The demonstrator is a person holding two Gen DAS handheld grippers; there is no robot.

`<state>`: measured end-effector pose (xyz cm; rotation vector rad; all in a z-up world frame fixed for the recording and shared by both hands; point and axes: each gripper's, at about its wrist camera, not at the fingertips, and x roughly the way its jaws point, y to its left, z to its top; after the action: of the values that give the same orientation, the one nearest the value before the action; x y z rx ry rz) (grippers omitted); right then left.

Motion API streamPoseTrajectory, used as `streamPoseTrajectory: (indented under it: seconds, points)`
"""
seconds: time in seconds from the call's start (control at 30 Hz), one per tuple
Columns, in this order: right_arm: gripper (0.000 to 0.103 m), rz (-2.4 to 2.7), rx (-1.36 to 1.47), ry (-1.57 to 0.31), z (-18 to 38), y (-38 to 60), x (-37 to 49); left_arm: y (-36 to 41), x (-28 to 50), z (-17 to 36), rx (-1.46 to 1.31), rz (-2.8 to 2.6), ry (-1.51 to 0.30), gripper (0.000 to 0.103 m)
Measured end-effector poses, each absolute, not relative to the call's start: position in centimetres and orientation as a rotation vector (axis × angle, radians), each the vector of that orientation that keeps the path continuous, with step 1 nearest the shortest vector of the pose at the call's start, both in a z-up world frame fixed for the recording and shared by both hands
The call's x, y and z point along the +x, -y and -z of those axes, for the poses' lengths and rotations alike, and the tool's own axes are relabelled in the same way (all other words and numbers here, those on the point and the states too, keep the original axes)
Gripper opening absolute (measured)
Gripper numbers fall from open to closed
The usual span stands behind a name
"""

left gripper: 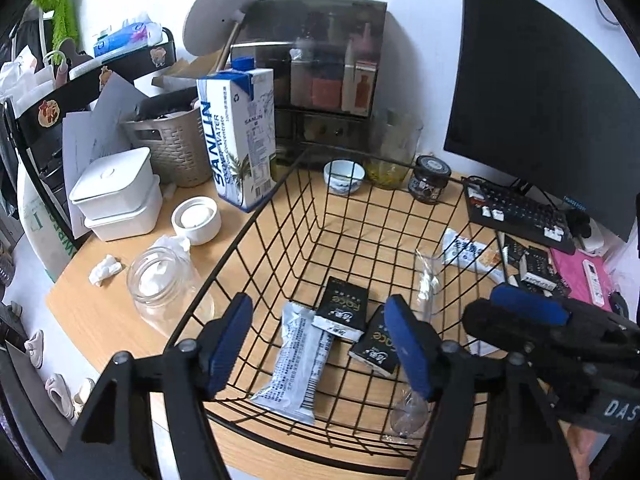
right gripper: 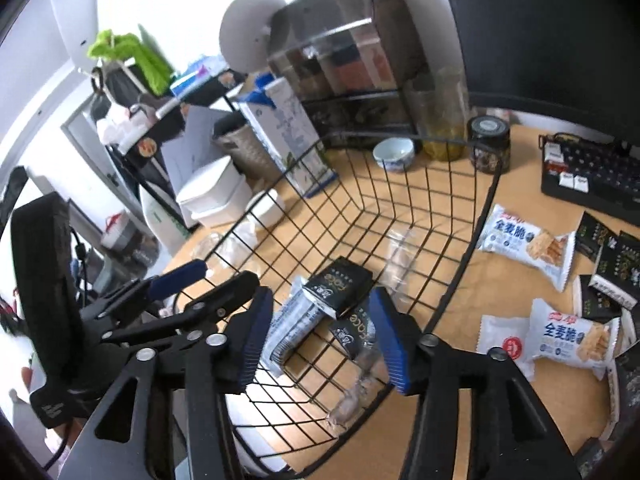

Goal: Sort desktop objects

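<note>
A black wire basket [left gripper: 280,216] [right gripper: 476,216] stands on the wooden desk. In it lie two black sachets [left gripper: 344,308] [right gripper: 340,286], a grey-white snack bar [left gripper: 296,356] [right gripper: 292,320] and clear plastic wrappers [left gripper: 426,280]. My left gripper [left gripper: 320,344] is open and empty above the basket's near rim. My right gripper [right gripper: 320,336] is open and empty over the basket too; it shows at the right of the left wrist view [left gripper: 528,308]. More snack packs [right gripper: 528,246] and black sachets [right gripper: 612,264] lie on the desk right of the basket.
A coconut water carton [left gripper: 240,136], a glass jar [left gripper: 164,280], white boxes [left gripper: 116,196], a small bowl [left gripper: 344,176], a dark jar [left gripper: 430,178] and a woven basket [left gripper: 172,144] ring the basket. A keyboard [left gripper: 520,212] and monitor [left gripper: 540,92] stand right.
</note>
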<state>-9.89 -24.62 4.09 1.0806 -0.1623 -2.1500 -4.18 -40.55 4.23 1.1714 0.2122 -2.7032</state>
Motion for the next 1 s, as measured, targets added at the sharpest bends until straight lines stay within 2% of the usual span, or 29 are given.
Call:
streamPoseTrajectory:
  seconds: [0.17, 0.4, 0.57, 0.83, 1.0]
  points:
    - [0.053, 2.223, 1.047, 0.101, -5.3, 22.1, -8.1, 38.5, -3.8, -5.5, 1.155, 2.770, -0.171, 0.073]
    - [0.054, 2.422, 1.105, 0.047, -4.9, 13.5, -6.3, 33.2, -3.6, -6.6, 1.176, 2.903, -0.111, 0.073]
    - [0.054, 2.499, 1.241, 0.124, -2.1, 6.5, -6.3, 26.7, -3.3, -6.0, 1.263, 3.005, 0.036, 0.073]
    - [0.054, 2.588, 1.445, 0.181, 2.9, -2.2, -5.6, 17.5, -4.1, -1.7, 1.452, 3.048, 0.278, 0.073]
    - [0.054, 2.592, 1.522, 0.072, 4.6, -3.0, -5.1, 14.8, -5.7, 2.4, 1.599, 2.970, 0.371, 0.073]
